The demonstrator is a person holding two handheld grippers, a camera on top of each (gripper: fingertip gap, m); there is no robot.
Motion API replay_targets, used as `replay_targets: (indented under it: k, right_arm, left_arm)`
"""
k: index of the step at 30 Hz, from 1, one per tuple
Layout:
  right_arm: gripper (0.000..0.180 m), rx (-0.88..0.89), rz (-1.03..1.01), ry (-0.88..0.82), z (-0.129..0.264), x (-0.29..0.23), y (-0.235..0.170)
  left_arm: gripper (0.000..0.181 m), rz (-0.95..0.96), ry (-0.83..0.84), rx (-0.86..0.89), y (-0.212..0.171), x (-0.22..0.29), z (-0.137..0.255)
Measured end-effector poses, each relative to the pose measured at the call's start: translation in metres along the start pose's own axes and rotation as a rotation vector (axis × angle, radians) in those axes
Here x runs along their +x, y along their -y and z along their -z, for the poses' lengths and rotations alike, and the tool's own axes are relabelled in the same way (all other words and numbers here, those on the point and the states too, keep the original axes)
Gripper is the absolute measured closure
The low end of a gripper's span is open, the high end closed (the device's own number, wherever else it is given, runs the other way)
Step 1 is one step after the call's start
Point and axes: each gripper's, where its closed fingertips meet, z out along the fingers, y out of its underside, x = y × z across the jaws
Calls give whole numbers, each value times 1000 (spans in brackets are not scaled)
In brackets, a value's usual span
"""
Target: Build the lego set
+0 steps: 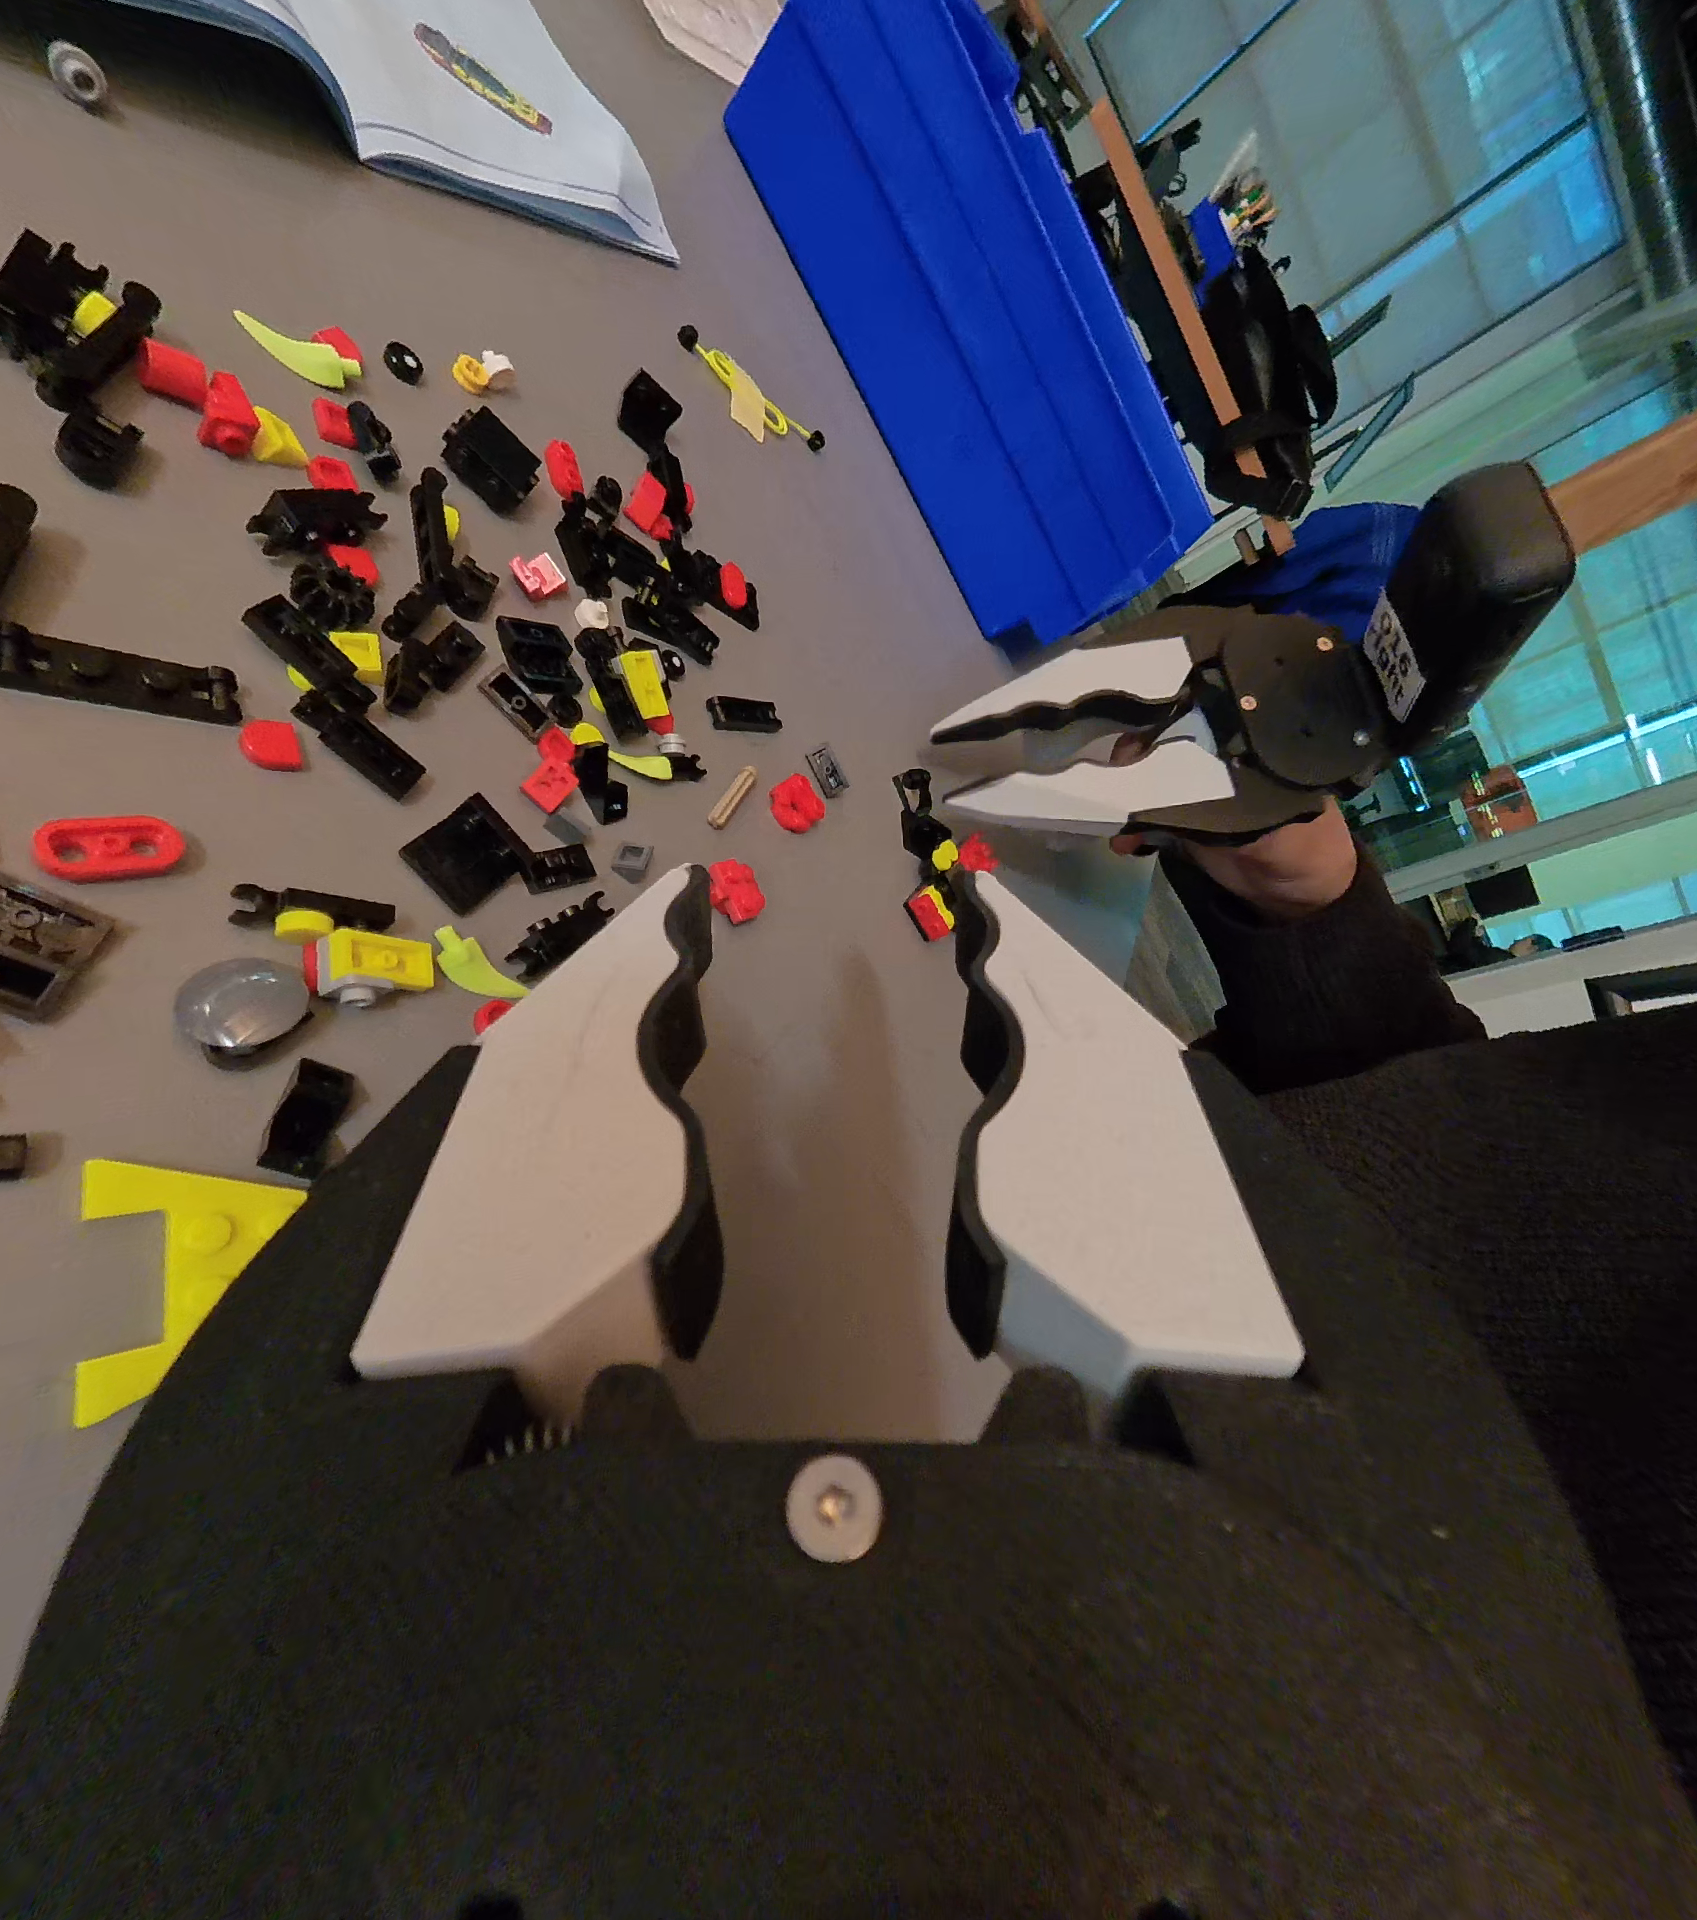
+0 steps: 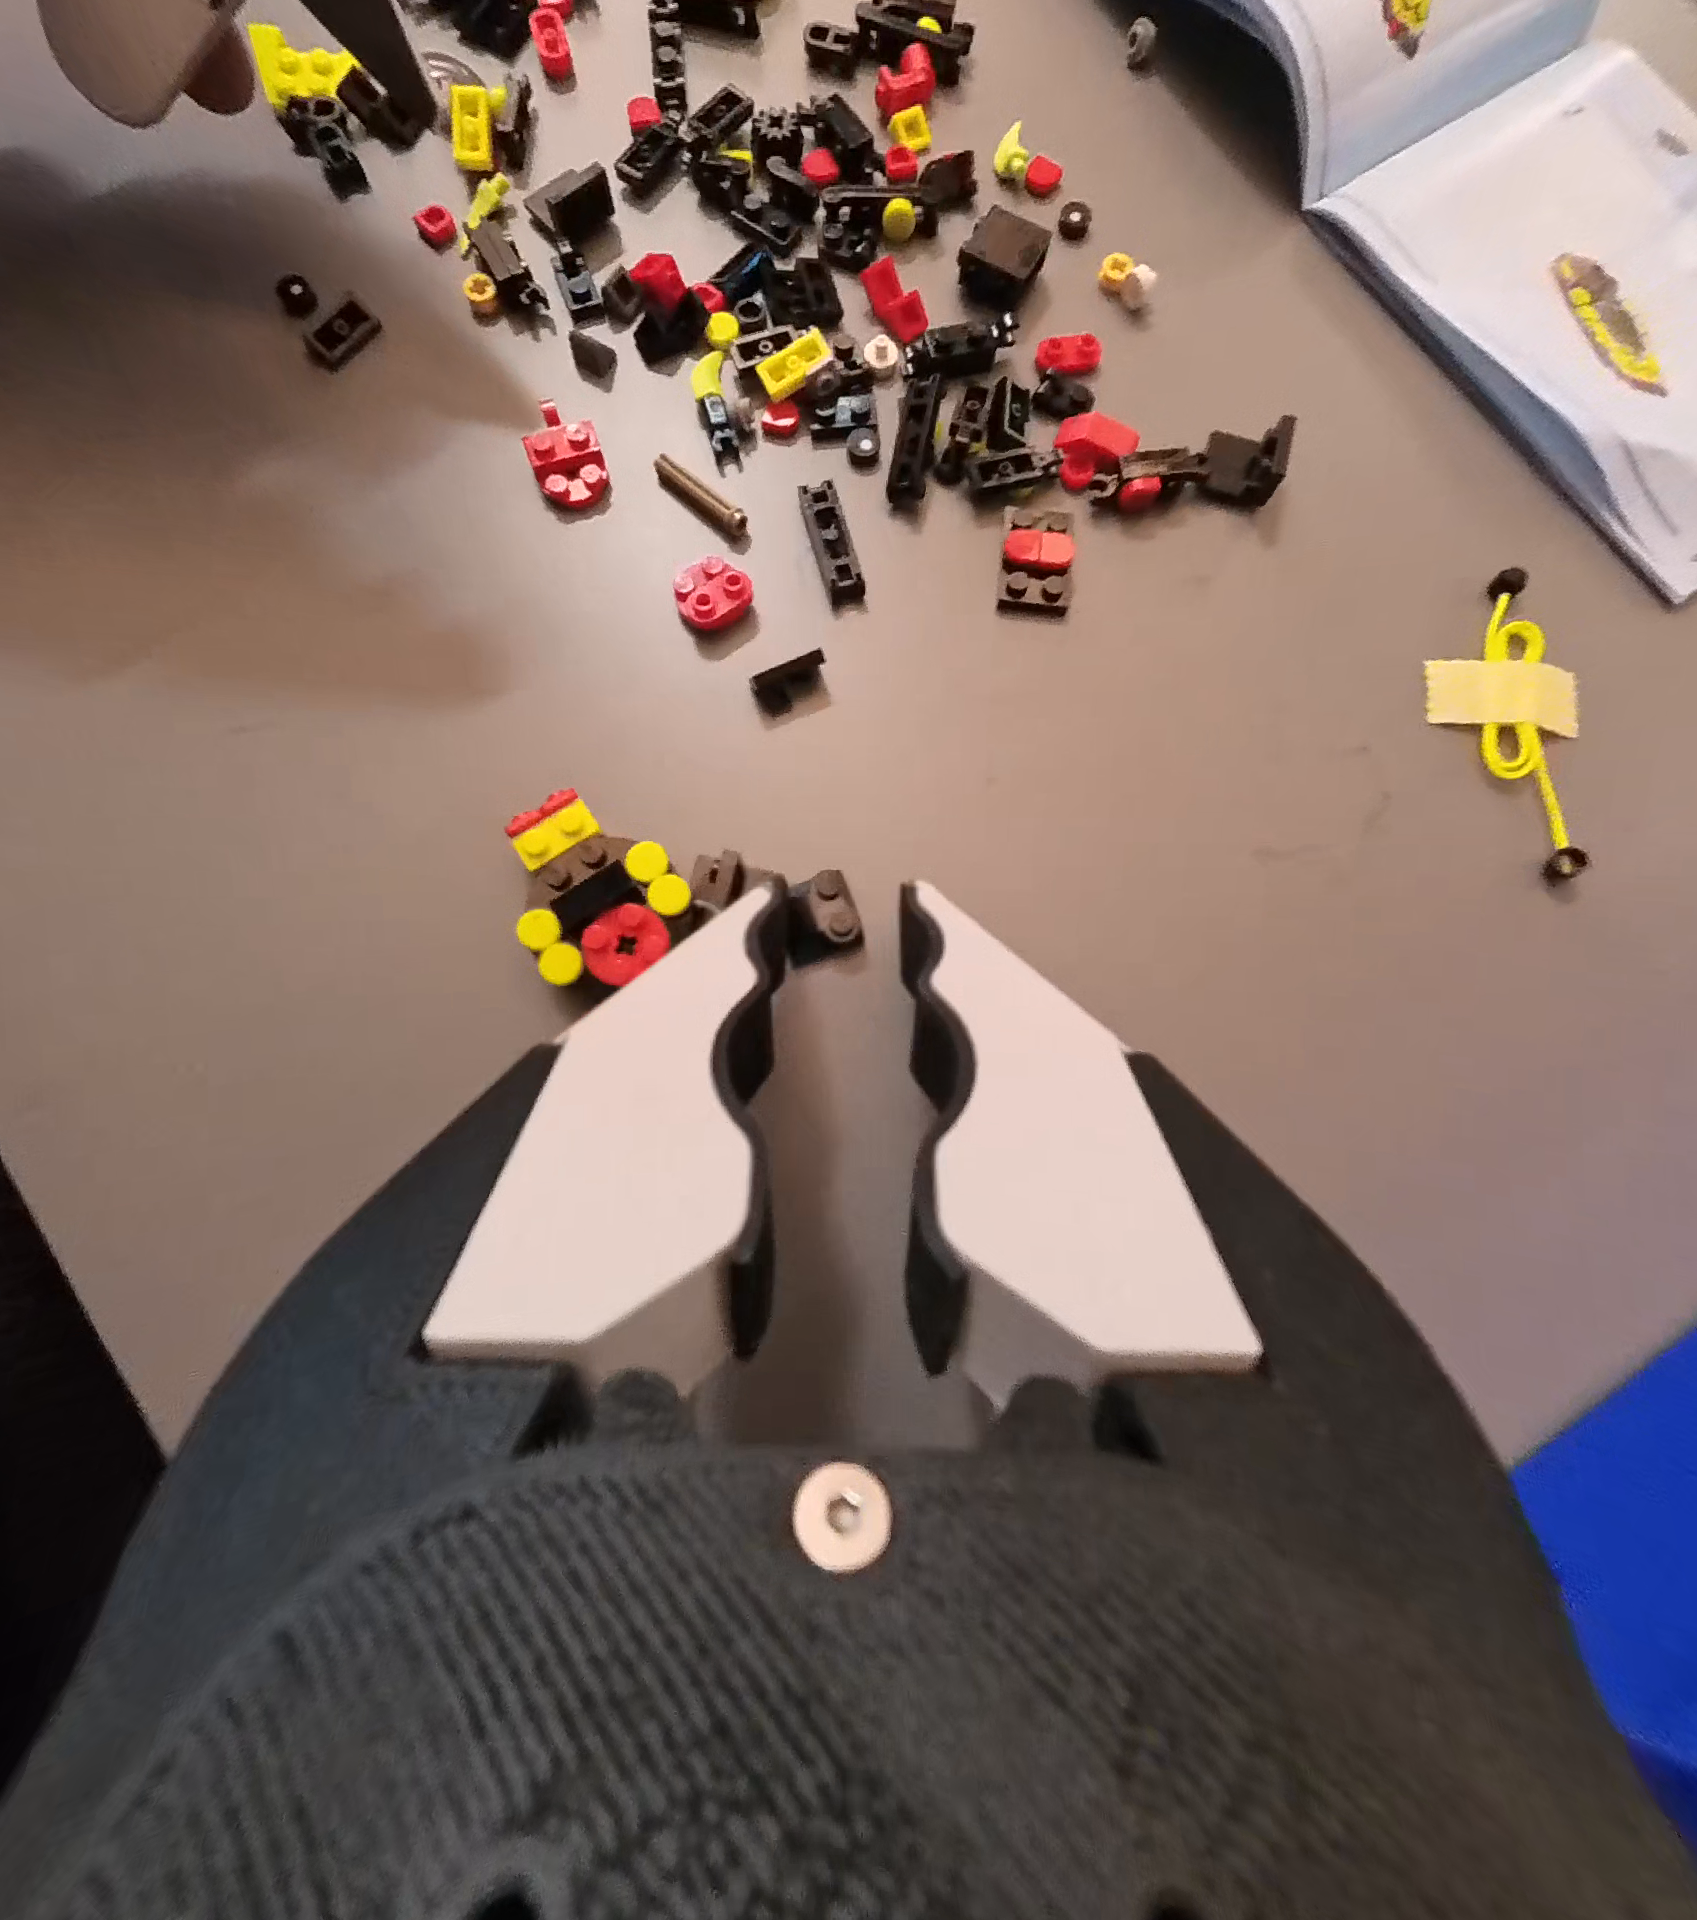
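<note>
A small built assembly (image 2: 595,904) of black, yellow and red pieces lies on the grey table (image 2: 1135,935), near its front edge. Its black studded end (image 2: 828,914) sits between the tips of my right gripper (image 2: 842,894). The jaws are a little apart, the left tip touching the piece and the right tip clear of it. In the left wrist view my left gripper (image 1: 831,883) is open and empty above the table. The assembly (image 1: 937,883) lies just past its right fingertip, and the right gripper (image 1: 939,769) reaches in from the right.
Many loose black, red and yellow bricks (image 2: 823,260) are spread over the far table, also seen in the left wrist view (image 1: 511,623). An open instruction booklet (image 2: 1550,260), a blue bin (image 1: 948,312), a taped yellow string (image 2: 1504,707) and a yellow wedge plate (image 1: 169,1278) lie around. About 15 centimetres separates my left fingertips from my right.
</note>
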Motion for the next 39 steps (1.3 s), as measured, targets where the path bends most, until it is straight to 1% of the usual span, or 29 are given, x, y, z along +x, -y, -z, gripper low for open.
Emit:
replay_targets:
  k: [3,5,8,13,14,15,16,19,22,25,33,36,38,39]
  right_arm:
    - [162,-26,-4,6,-5,-1,-6]
    - [166,-23,-26,22,-7,-3,-6]
    - [166,-21,-54,16,-7,-1,-6]
    - [166,-36,-109,-118,-2,26,-11]
    - [162,-38,-110,-127,0,28,-12]
    - [157,-30,-106,-113,2,26,-10]
    - [155,-10,-104,-85,3,21,-6]
    - [161,60,-114,51,6,-4,10]
    - [165,54,-137,136,3,-20,12]
    - [172,9,-126,102,-3,-17,6]
    - [175,3,-229,141,-9,-17,6]
    - [180,19,-233,100,-11,-9,9]
    - [180,18,-205,58,-13,-2,11]
    - [177,12,-182,42,-12,0,10]
  left_arm:
    - [135,1,-2,1,0,0,0]
    - [135,2,-2,-1,0,1,0]
    - [135,-1,-1,-5,-1,1,-1]
    - [135,-4,1,-8,-2,1,-1]
    - [135,-4,2,-8,-2,1,-1]
    - [135,-4,2,-9,-2,1,-1]
    - [135,-4,3,-9,-2,1,-1]
    - [135,-5,5,-11,-2,1,-1]
    - [135,-2,6,-12,-3,0,-1]
    - [135,0,6,-13,-3,0,-1]
    - [135,5,4,-12,-2,0,-1]
    - [135,6,4,-13,-3,-1,-1]
    - [135,7,3,-15,-3,-1,-2]
    - [135,7,3,-15,-3,-1,-2]
